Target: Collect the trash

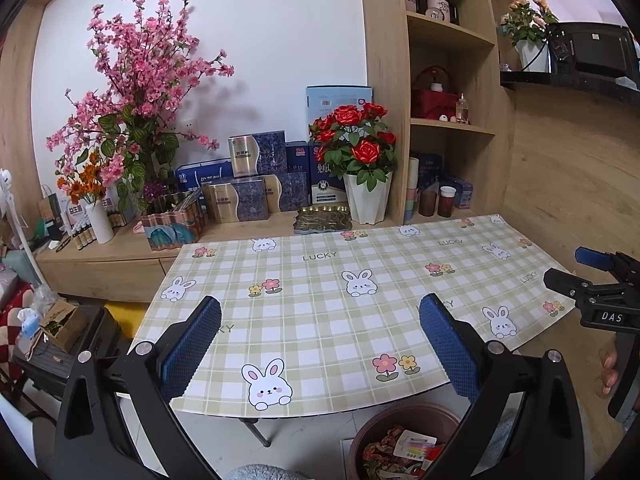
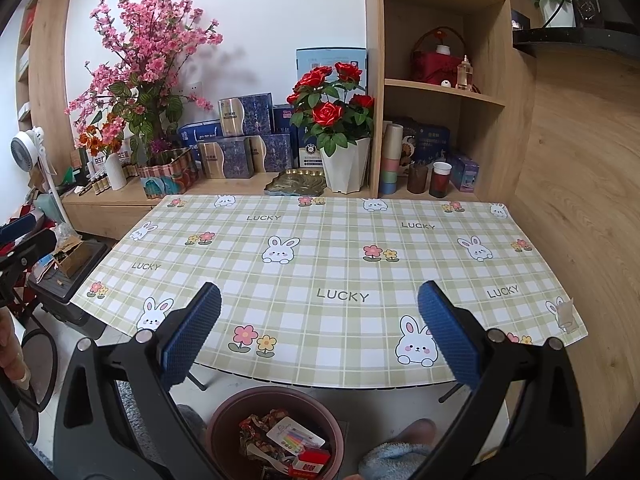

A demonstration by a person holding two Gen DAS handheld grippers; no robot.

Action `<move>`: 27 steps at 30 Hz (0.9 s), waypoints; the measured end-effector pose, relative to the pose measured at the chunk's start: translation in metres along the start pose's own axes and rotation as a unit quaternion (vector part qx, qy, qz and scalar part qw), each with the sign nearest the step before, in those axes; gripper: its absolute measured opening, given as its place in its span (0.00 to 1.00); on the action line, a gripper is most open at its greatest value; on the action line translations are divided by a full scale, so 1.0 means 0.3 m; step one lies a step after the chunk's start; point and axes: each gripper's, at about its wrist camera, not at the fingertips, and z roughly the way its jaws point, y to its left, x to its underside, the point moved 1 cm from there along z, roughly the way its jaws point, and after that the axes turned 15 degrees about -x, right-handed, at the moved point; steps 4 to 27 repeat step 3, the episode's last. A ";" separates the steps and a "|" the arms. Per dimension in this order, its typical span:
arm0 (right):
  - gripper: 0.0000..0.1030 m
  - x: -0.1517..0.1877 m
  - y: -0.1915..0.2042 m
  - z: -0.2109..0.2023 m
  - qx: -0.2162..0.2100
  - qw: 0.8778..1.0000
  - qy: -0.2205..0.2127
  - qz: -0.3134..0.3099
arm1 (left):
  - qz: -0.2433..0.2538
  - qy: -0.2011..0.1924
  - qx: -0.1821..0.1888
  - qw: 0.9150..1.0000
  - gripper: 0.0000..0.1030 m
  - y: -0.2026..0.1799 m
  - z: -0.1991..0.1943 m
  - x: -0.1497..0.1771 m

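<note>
A brown round bin (image 2: 224,420) stands on the floor below the table's near edge, holding crumpled wrappers (image 2: 260,432), a white card (image 2: 294,436), a plastic fork and a small red box (image 2: 310,462). The same bin (image 1: 404,416) shows in the left wrist view at bottom right. My left gripper (image 1: 320,342) hangs open over the table's near edge with nothing between its blue pads. My right gripper (image 2: 320,336) is also open and empty, above the bin. The checked tablecloth (image 2: 320,264) with rabbits and flowers carries no loose items.
Flower pots (image 2: 344,164), gift boxes (image 2: 244,116), a metal tray (image 2: 298,182) and cups (image 2: 440,180) line the wooden ledge and shelves behind the table. A black case (image 1: 76,344) with a cardboard box sits left of the table. A wooden wall (image 2: 580,200) closes the right side.
</note>
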 end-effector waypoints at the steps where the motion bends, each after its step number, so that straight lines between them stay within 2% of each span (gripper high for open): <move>1: 0.94 -0.001 0.000 0.000 0.000 1.000 0.000 0.000 | 0.002 0.001 -0.001 1.000 0.94 -0.002 0.001 0.002; 27: 0.94 0.000 0.000 0.001 0.001 1.000 0.001 0.000 | 0.005 0.001 -0.002 1.000 0.94 -0.006 0.000 0.007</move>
